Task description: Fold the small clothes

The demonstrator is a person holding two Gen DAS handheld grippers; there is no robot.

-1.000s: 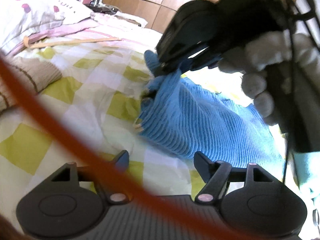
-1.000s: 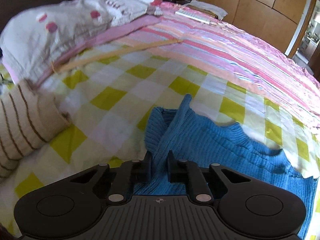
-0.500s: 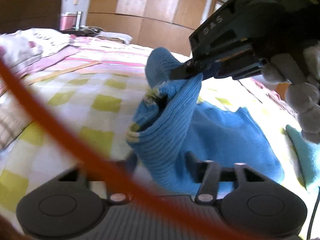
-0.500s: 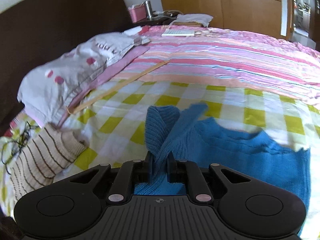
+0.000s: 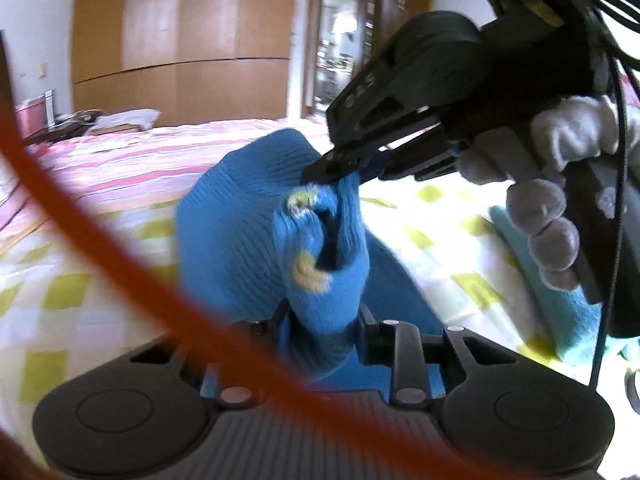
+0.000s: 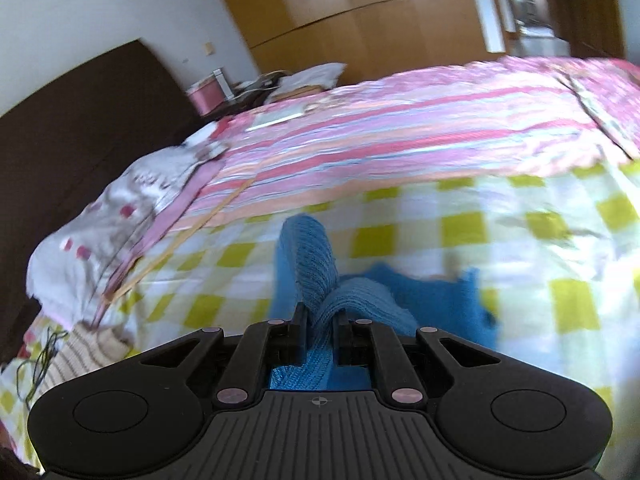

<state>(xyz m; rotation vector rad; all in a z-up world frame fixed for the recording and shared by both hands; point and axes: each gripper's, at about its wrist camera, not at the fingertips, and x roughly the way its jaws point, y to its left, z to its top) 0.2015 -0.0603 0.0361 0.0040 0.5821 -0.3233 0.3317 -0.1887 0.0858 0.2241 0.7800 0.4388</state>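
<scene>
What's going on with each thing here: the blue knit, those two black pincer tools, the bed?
Blue knit garment: bunched, lifted off the bed, held at two spots.
Right gripper: jaws shut on the knit.
Left gripper: jaws closing, knit between them.
Bed cover: spread, wrinkled.
Door: open.

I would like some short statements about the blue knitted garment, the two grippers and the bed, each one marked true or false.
1. The right gripper is clamped on a fold of the blue knitted garment. True.
2. The garment lies completely flat on the bed. False: part of it is lifted off the checked sheet.
3. The left gripper has nothing between its fingers. False: blue knit sits between them while its jaws are closing.
4. A striped beige garment lies on the bed. True.
5. The hand holding the right gripper is bare. False: the hand wears a white glove.
</scene>
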